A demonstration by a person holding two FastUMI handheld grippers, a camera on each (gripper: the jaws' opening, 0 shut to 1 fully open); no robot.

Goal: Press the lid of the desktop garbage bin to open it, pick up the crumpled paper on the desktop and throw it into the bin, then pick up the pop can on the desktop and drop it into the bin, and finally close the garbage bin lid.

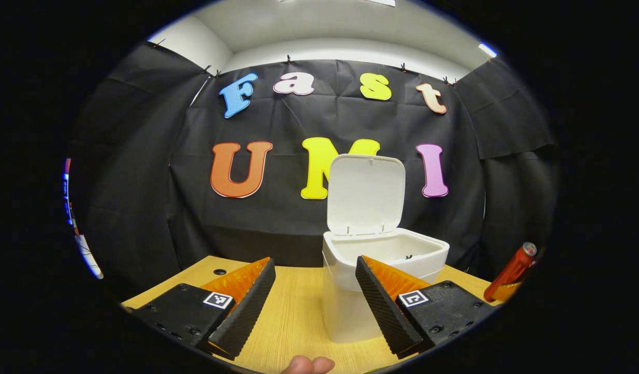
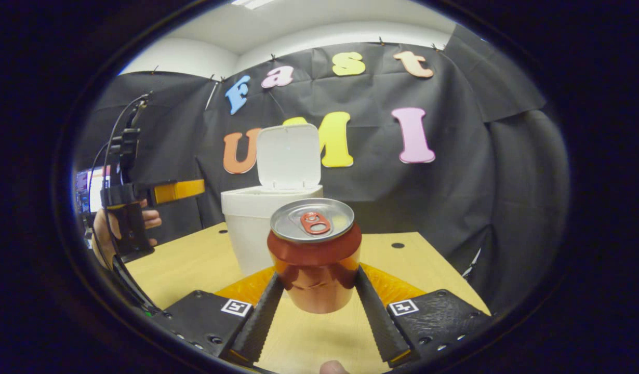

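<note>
Clearly right claw (image 2: 315, 291) gripping pop can (image 2: 314, 254), left claw (image 1: 315, 296) wide — bin (image 1: 382, 259) interior hidden.

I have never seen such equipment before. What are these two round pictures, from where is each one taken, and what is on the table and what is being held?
There is no robot here. A person holds a two-finger gripper in each hand, and a small camera rides on each gripper, looking forward along its fingers.

The left gripper view shows the left gripper with its fingers apart and nothing between them. Ahead of it, on the wooden table, stands a white desktop garbage bin with its lid raised upright.

The right gripper view shows the right gripper with both fingers pressed on a red pop can, its pull tab facing up. Farther off at the left of this view you see the other gripper and the hand holding it.
</note>
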